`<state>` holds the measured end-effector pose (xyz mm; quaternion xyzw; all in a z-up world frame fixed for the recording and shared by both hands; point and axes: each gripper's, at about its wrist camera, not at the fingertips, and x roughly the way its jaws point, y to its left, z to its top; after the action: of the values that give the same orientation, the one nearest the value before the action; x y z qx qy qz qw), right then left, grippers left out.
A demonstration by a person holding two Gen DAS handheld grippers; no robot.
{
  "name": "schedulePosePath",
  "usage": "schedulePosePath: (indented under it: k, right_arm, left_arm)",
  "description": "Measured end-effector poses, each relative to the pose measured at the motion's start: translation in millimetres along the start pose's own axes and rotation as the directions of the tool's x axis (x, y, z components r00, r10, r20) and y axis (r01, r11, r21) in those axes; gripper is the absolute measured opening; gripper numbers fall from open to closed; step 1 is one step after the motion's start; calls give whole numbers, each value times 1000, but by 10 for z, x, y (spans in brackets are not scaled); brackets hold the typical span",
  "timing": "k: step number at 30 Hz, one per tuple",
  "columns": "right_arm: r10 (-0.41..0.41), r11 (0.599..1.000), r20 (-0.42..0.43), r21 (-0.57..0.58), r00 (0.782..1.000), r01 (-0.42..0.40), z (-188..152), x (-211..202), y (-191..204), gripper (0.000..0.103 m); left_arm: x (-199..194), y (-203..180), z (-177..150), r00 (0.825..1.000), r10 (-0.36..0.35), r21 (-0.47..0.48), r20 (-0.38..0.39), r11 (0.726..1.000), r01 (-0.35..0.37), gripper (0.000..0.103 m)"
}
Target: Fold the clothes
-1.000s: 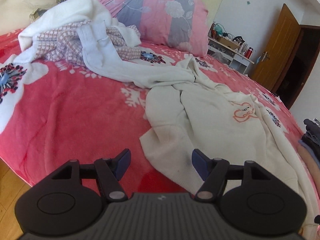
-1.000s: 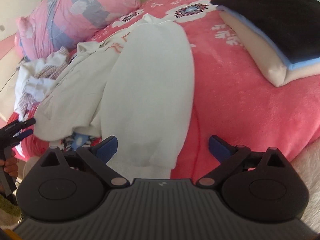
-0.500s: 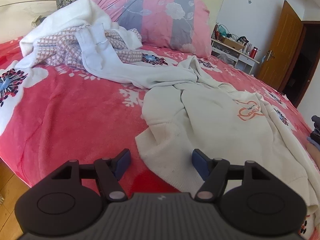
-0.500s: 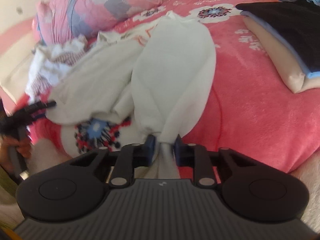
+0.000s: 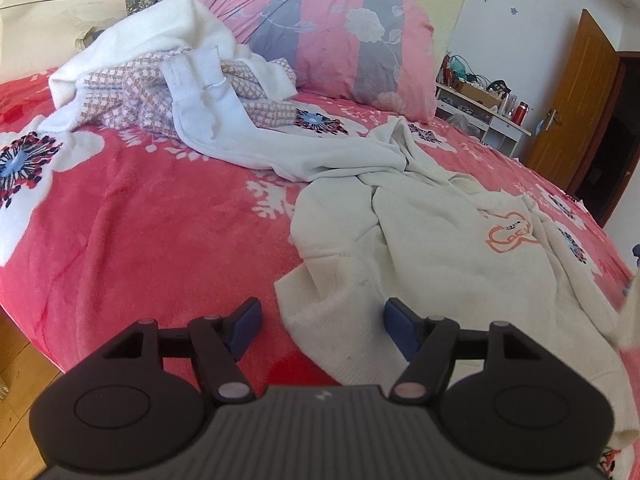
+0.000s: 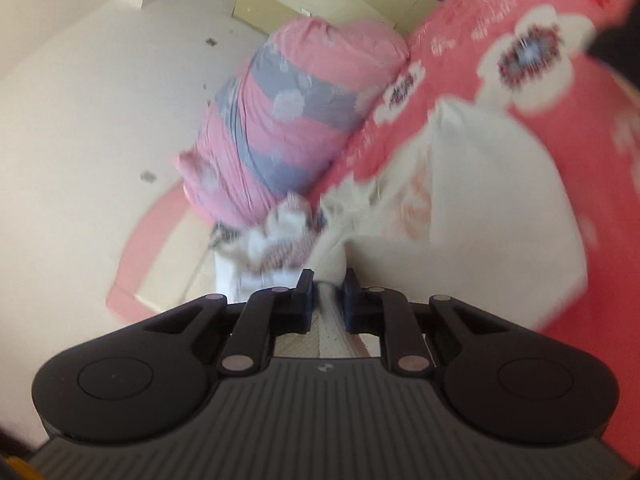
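Observation:
A cream sweatshirt (image 5: 440, 248) with an orange print lies crumpled on the red flowered blanket (image 5: 140, 220). My left gripper (image 5: 320, 312) hovers open just over the sweatshirt's near hem corner, its blue pads apart and not pressing the cloth. In the blurred right wrist view, my right gripper (image 6: 327, 284) is shut on a bunched fold of the same sweatshirt (image 6: 480, 200), which stretches away from the pads across the bed. One long sleeve trails toward a pile of other clothes (image 5: 160, 80).
A pink and grey pillow (image 5: 340, 28) lies at the head of the bed behind the clothes pile. A white dresser (image 5: 480, 116) with clutter and a brown door (image 5: 576, 100) stand at the far right. Wooden floor (image 5: 16, 384) shows at the lower left.
My right gripper went from wide open to shut on the sweatshirt cloth, then lifted and swung it toward the pillow. The hem near my left gripper shifted slightly; the left gripper stayed open.

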<state>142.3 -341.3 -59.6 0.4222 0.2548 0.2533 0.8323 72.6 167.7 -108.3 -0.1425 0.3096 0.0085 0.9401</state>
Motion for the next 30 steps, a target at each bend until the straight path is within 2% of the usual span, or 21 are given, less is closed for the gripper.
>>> schedulePosePath:
  k: [2,3,4,6,7,8,9,10,11,13,16,18,19,22,24,25,27,28,30]
  right_arm:
    - [-11,1000,118,-25,993,14,659,90,27,12]
    - [-5,999,206,-50,979,15,991,86,69,12]
    - [-11,997,318,-71,948,35,1271,37,111,13]
    - [-97,993,505,-3,858,115,1640,-105,103,17]
    - [-152,988,561,64,814,140,1752,-170,65,30]
    - [-193,980,570,152,799,128,1772,-229,-20,41]
    - [-221,968,571,227,791,106,1767,-286,-110,65]
    - [-214,961,560,268,801,70,1688,-334,-212,76]
    - [-210,955,538,292,816,53,1567,-373,-297,78]
    - [-207,946,461,320,863,56,1261,-426,-432,78]
    - [-193,937,297,339,935,85,645,-462,-532,78]
    - [-197,937,149,320,969,141,150,-404,-509,78]
    - [-202,939,82,299,976,169,-95,-391,-491,78]
    - [-254,956,-66,134,965,261,-759,-296,-324,76]
    - [-308,951,-110,-46,945,304,-1128,-211,-124,73]
    - [-339,935,-119,-148,933,321,-1301,-184,-4,69]
    - [-413,861,-125,-377,902,342,-1628,-149,248,63]
    - [-442,806,-116,-485,889,338,-1775,-89,366,60]
    - [-470,671,-79,-679,879,298,-1980,-20,582,59]
  left_arm:
    - [-19,12,10,1000,2,-10,-1,1000,-2,69]
    - [-28,17,15,1000,3,-14,-2,1000,-3,69]
    - [-37,19,15,1000,2,-16,-3,1000,-2,69]
    - [-47,26,1,1000,1,-13,1,1000,-1,69]
    - [-50,33,-7,1000,-1,-11,3,1000,1,69]
    - [-53,39,-15,1000,-2,-10,6,1000,2,69]
    - [-52,48,-22,1000,-4,-10,8,1000,4,69]
    - [-42,62,-26,1000,-9,-13,7,1000,9,69]
    - [-31,74,-25,1000,-15,-16,5,1000,16,69]
    - [-15,92,-12,1000,-25,-17,3,1000,25,69]
    - [-19,111,15,999,-42,-24,11,999,43,69]
    - [-34,115,17,999,-48,-31,22,998,49,69]
    - [-44,115,14,998,-51,-31,27,998,52,69]
    - [-78,103,-2,998,-57,-23,30,998,58,69]
    - [-132,74,-13,998,-54,-2,38,999,54,69]
    - [-176,50,-20,997,-57,17,48,998,56,69]
    - [-281,-44,-45,995,-81,75,61,994,76,69]
    - [-336,-108,-64,993,-99,112,65,989,92,69]
    - [-445,-293,-133,986,-156,206,62,969,140,69]
